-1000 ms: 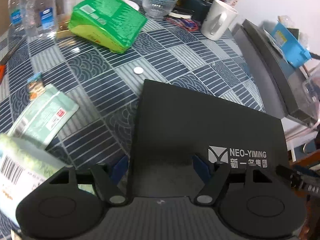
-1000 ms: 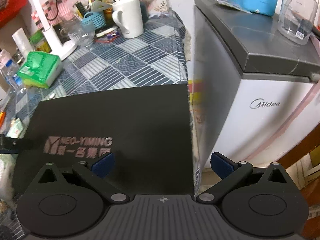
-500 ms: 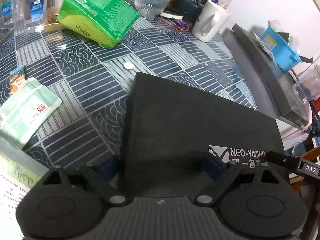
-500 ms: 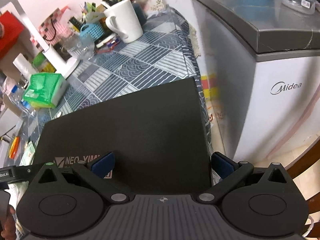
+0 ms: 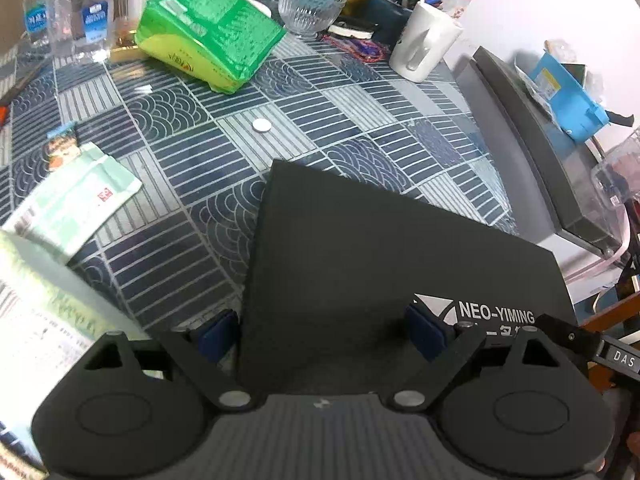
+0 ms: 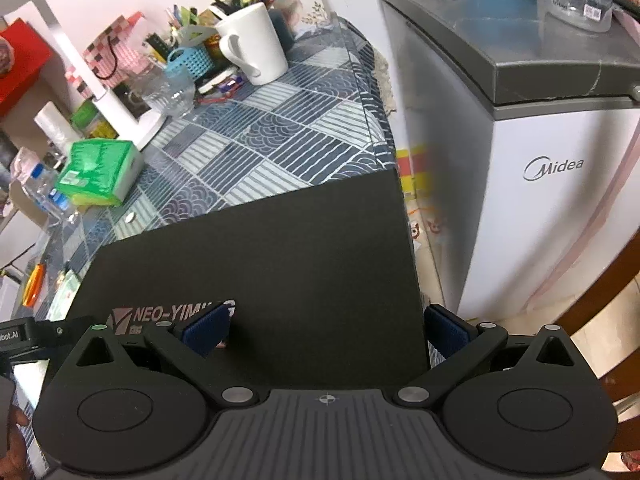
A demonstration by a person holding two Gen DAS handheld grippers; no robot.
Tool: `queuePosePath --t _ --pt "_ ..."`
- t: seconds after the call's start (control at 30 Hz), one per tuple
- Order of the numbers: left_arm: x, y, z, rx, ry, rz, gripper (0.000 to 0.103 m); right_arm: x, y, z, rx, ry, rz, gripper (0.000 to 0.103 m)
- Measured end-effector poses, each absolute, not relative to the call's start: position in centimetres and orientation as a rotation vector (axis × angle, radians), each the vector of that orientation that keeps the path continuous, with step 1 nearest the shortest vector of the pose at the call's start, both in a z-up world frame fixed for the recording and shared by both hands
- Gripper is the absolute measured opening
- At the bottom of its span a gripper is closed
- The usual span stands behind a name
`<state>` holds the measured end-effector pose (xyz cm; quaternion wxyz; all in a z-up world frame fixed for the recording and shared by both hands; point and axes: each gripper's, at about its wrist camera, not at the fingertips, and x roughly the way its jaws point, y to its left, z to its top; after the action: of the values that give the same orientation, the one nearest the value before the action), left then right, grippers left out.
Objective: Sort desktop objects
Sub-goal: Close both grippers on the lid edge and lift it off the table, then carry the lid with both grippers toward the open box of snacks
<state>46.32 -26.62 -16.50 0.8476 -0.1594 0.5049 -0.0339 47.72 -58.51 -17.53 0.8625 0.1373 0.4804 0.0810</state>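
Observation:
A flat black pad [image 5: 380, 248] printed NEO-YIMING lies on the patterned table, reaching the table's right edge [image 6: 256, 264]. My left gripper [image 5: 322, 336] is open wide over the pad's near left corner. One blue fingertip sits off the pad's left edge and the other above the logo. My right gripper [image 6: 326, 330] is also open, straddling the pad's near right edge, with one fingertip past that edge. Neither presses on the pad. A small white coin [image 5: 261, 125] lies on the cloth beyond the pad.
A green tissue pack [image 5: 208, 28], glass bowl [image 5: 308, 12], white mug [image 5: 424, 44] and water bottles [image 5: 94, 20] crowd the far side. A pale green pouch [image 5: 76, 204] and printed paper [image 5: 36, 320] lie left. A grey Midea fridge [image 6: 540, 168] stands right of the table.
My left gripper's jaws have spread wider. Both views have shifted a little over the pad, and the right view has rolled. The pad stays flat on the table.

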Motion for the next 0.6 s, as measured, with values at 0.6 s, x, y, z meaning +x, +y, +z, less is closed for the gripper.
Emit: queuePosePath --t 0.6 --pt "34.8 -29.3 -8.4 -0.307 1.052 -0.088 0.103 35.6 -61.5 -9.7 0.302 0.995 0.179 0.103"
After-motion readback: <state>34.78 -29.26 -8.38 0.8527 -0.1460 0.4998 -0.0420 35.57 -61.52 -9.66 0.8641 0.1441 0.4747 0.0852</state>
